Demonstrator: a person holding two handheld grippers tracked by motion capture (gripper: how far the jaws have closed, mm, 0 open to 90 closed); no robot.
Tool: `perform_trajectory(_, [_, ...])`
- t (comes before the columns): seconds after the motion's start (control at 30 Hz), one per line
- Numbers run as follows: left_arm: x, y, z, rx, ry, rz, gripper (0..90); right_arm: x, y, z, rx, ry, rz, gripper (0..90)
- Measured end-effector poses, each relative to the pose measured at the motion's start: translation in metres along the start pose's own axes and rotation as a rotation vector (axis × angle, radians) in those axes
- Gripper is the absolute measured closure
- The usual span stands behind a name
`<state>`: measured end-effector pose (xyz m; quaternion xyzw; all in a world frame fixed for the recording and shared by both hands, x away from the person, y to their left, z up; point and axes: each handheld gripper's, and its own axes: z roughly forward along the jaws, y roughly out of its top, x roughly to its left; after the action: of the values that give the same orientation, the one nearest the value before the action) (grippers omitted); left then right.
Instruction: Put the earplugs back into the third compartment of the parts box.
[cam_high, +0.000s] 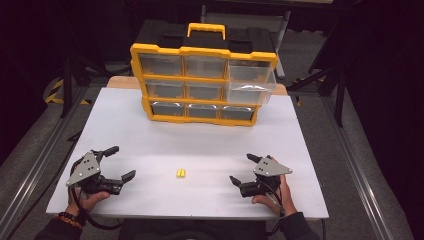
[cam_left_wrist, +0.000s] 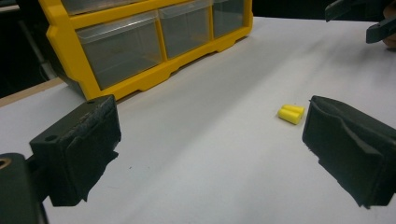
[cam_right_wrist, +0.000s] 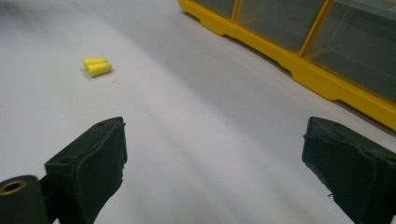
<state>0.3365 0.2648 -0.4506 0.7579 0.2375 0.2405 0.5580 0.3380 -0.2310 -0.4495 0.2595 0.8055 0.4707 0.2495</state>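
Two small yellow earplugs (cam_high: 180, 173) lie side by side on the white table top (cam_high: 150, 145), midway between the two hands. My left gripper (cam_high: 120, 162) rests at the front left, open and empty; from its own view the earplugs (cam_left_wrist: 291, 113) sit just inside its right jaw, farther ahead. At the front right my right gripper (cam_high: 244, 168) is open and empty as well, with the earplugs (cam_right_wrist: 97, 66) off to its upper left. A yellow and black drawer organizer (cam_high: 202, 80) stands at the back; its top right clear drawer (cam_high: 251, 82) is pulled out.
The organizer's yellow base (cam_left_wrist: 154, 77) and clear drawers run along the far side in both gripper views, with the base (cam_right_wrist: 299, 65) at the upper right for the right gripper. The other gripper (cam_left_wrist: 369, 18) shows at the left gripper view's top right. Dark floor surrounds the table.
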Motion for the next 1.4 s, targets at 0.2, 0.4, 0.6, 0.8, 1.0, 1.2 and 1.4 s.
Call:
perform_trajectory(0.2, [0.0, -0.001, 0.002, 0.011, -0.022, 0.002, 5.3, 0.001, 0.001, 0.001, 0.03, 0.028, 0.002, 11.4])
perform_trajectory(0.4, [0.001, -0.003, -0.002, 0.019, -0.018, 0.007, 4.8, -0.001, 0.02, 0.012, 0.05, 0.091, -0.014, 9.6])
perform_trajectory(0.6, [0.0, -0.005, -0.002, 0.024, -0.017, 0.005, 4.8, 0.013, 0.047, 0.043, 0.119, 0.222, -0.121, 15.7])
perform_trajectory(0.8, [-0.001, -0.005, 0.001, 0.047, -0.027, 0.012, 5.1, 0.035, 0.063, 0.088, 0.167, 0.35, -0.217, 23.9])
perform_trajectory(1.0, [-0.001, -0.006, 0.0, 0.044, -0.033, 0.011, 5.2, 0.047, 0.065, 0.127, 0.231, 0.424, -0.229, 33.0])
perform_trajectory(1.2, [-0.001, -0.007, 0.001, 0.052, -0.035, 0.01, 5.2, 0.05, 0.067, 0.141, 0.238, 0.464, -0.224, 41.0])
perform_trajectory(1.4, [-0.001, -0.007, 0.002, 0.06, -0.044, 0.01, 5.4, 0.057, 0.068, 0.149, 0.245, 0.496, -0.22, 52.8])
